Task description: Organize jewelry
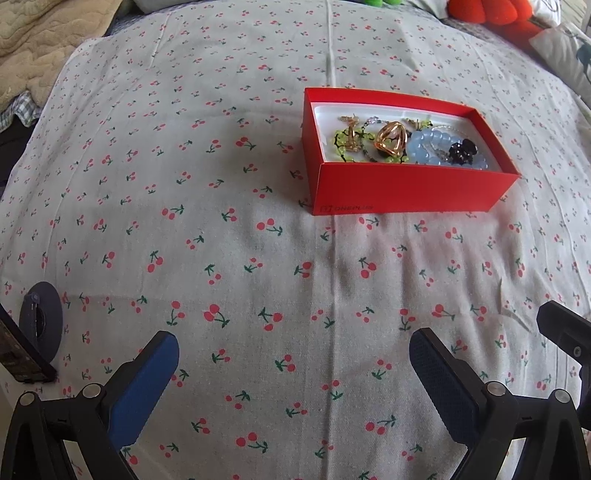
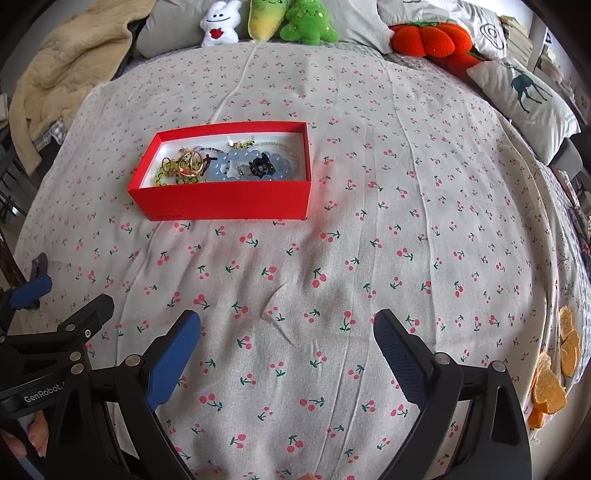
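Filling the open red box (image 2: 225,199), tangled jewelry (image 2: 225,164): blue, gold, green.

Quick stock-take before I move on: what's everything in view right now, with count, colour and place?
Box: one, red, open, on the bedspread.
Bead bracelet: one, pale blue, inside the box.
Gold piece: one, in the box's left part.
Green beads: one tangle, yellow-green, box's left end.
Dark cluster: one, black, among the blue beads.
Bedspread: one, white with cherries.
Plush toys: several, white, green, orange, at the far edge.
Deer cushion: one, white, far right.
Left claw: open, empty.
Right claw: open, empty.
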`<state>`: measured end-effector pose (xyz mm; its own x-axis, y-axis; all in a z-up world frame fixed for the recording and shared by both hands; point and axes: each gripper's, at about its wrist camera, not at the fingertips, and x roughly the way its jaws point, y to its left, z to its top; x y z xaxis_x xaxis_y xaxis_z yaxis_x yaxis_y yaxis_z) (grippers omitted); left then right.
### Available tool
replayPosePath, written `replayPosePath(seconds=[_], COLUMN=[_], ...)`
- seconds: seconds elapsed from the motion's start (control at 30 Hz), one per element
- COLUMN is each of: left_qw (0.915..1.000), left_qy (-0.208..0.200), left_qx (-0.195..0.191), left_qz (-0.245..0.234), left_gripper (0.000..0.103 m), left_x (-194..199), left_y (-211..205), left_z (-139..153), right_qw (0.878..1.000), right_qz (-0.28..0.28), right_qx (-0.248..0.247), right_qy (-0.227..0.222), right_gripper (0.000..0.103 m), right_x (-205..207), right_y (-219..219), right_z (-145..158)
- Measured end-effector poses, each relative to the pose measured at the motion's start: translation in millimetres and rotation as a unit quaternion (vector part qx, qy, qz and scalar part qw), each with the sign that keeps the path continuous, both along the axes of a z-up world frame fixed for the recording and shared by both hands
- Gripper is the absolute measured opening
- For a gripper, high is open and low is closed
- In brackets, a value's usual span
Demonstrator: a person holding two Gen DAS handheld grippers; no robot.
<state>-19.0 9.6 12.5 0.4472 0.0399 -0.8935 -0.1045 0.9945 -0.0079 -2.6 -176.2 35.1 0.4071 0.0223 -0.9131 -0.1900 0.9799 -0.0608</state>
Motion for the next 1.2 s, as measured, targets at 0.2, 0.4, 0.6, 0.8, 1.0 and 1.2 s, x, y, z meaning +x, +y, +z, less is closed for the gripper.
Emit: replayPosePath(seconds=[0.2, 0.4, 0.6, 0.8, 1.0, 1.2], left_qw=[0.9999, 1.0, 0.9999, 0.9999, 0.9998, 0.9998], left_qy=[-0.003, -0.002, -0.004, -0.004, -0.006, -0.004], left_qx=[0.01, 0.009, 0.013, 0.016, 0.018, 0.018], left_qz=[-0.001, 0.002, 0.003, 0.001, 0.002, -0.001], left_gripper=[0.102, 0.102, 0.102, 0.102, 0.102, 0.102], left_x=[-0.8, -1.1, -1.8, -2.4, -3.3, -3.3], left_y=[0.2, 1.5, 1.3, 1.4, 0.9, -0.7], left_z=[-0.2, 0.0, 0.0, 0.4, 1.2, 0.6], right_qw=[1.0, 1.0, 1.0, 1.0, 1.0, 1.0], right_qz=[-0.005, -0.009, -0.013, -0.013, -0.015, -0.016], right_qx=[-0.001, -0.003, -0.002, -0.003, -0.004, -0.011], right_qy=[0.001, 0.0, -0.003, -0.001, -0.003, -0.01], right_gripper=[0.096, 0.096, 0.096, 0.096, 0.096, 0.096], right_x=[0.6, 0.7, 0.0, 0.5, 0.1, -1.4], right_y=[-1.5, -2.0, -2.8, -3.3, -3.2, -2.1], right_z=[-1.2, -2.2, -1.2, -2.1, -2.2, -2.3])
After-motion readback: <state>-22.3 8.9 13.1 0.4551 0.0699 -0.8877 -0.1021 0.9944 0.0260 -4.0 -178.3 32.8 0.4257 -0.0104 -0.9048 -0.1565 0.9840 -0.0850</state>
